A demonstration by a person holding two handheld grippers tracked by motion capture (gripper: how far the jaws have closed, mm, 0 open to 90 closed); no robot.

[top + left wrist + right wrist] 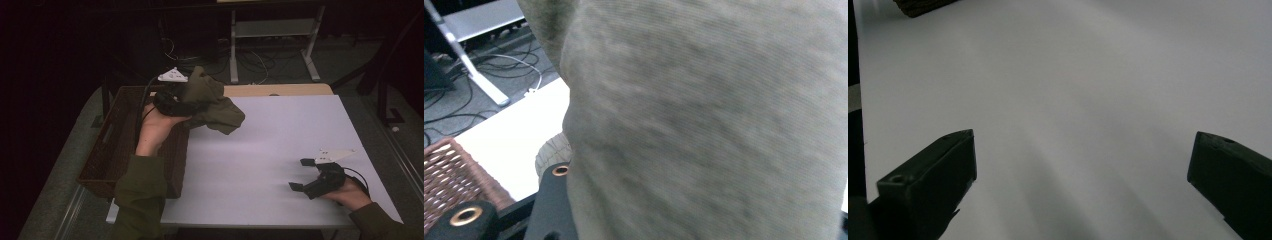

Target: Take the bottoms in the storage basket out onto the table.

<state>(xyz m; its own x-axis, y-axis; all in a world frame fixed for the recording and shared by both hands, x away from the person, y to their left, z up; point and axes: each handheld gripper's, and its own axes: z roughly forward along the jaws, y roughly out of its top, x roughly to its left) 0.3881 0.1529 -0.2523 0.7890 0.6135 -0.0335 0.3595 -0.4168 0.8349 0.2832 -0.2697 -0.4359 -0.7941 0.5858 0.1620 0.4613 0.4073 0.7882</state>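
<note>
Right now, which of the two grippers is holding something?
The left gripper, raised beside the wicker basket, clamps an olive cloth. The right gripper rests over the white table, fingers apart, empty.

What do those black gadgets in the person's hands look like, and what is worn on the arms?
The left gripper and right gripper are black handheld tools, each with two blocky black jaws, a pale grey three-cornered plate on top and a dark trailing cable. Brass-coloured rings mark the left one's jaws. Both arms wear olive-green long sleeves.
</note>
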